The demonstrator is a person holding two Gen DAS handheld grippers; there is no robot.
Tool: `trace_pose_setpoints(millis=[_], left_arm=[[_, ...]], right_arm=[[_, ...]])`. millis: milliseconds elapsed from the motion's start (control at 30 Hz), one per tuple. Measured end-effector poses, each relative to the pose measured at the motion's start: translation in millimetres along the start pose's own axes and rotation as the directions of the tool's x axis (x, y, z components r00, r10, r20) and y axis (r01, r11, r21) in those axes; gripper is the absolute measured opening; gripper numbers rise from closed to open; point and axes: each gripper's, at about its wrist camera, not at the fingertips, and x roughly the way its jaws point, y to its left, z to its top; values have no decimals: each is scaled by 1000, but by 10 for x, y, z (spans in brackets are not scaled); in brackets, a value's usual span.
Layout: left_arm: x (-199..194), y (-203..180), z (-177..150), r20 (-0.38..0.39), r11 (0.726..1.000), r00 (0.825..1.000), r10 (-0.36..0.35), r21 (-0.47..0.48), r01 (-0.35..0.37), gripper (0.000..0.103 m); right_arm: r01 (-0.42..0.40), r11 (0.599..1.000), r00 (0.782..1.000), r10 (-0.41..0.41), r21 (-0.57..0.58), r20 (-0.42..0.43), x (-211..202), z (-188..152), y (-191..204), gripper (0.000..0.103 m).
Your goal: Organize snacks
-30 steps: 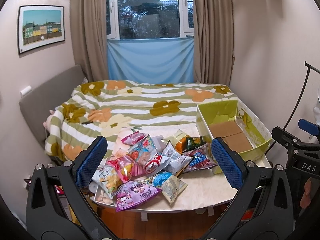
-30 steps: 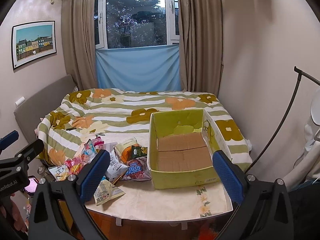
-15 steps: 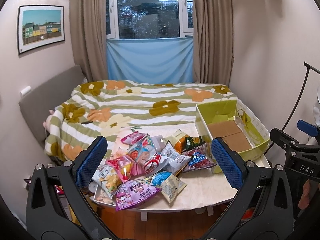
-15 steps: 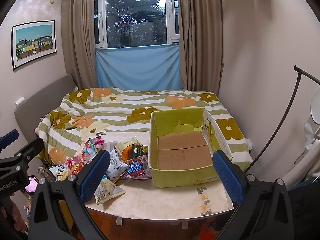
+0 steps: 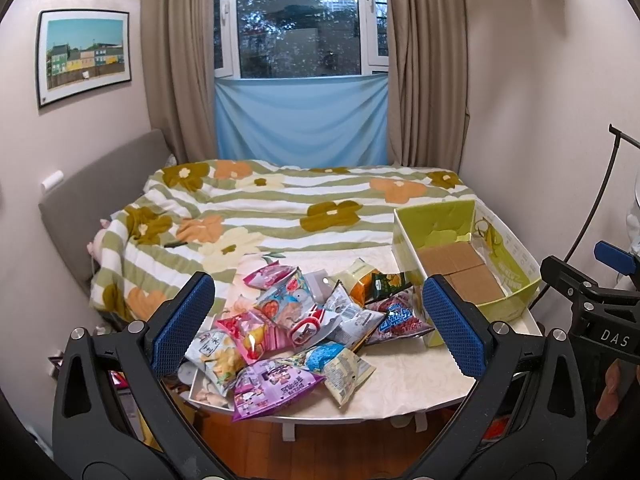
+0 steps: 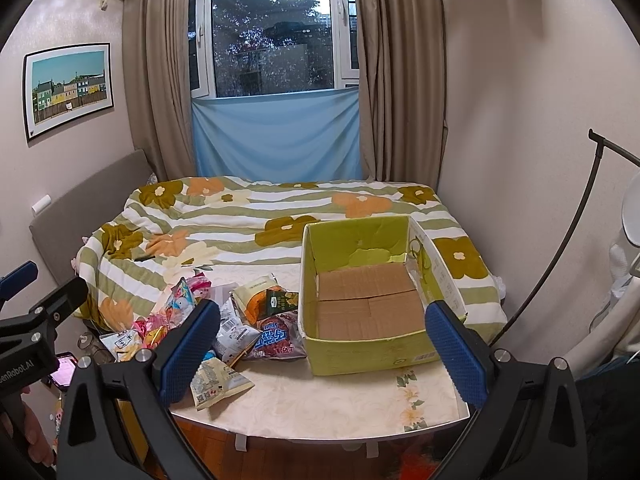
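Note:
A pile of several snack packets (image 5: 304, 320) lies on the left part of a white table (image 5: 404, 380); it also shows in the right wrist view (image 6: 240, 320). A purple packet (image 5: 272, 388) lies nearest the front edge. An empty yellow-green cardboard box (image 6: 360, 348) stands on the table's right side, also in the left wrist view (image 5: 508, 272). My left gripper (image 5: 316, 324) is open and empty, held back from the table and facing the pile. My right gripper (image 6: 324, 352) is open and empty, facing the box.
A bed with a green-striped flowered blanket (image 5: 280, 208) lies behind the table. A wall (image 6: 520, 120) and a black stand pole (image 6: 560, 240) are to the right. A grey headboard (image 5: 100, 192) is on the left. Wooden floor (image 6: 280, 456) shows under the table's front edge.
Both grippers have drifted slightly; the view of the table and box has shifted a little. Nothing on the table has moved and both grippers stay open.

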Motion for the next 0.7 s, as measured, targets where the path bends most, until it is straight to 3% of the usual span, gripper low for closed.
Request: trace_pose_setpoints(millis=[700], left_arm=[[-7,21,-16,-1,1000,1000,-2,-1,2,102]], right_arm=[[5,1000,1000,-5,6,-2,-42,-3,-4,102]])
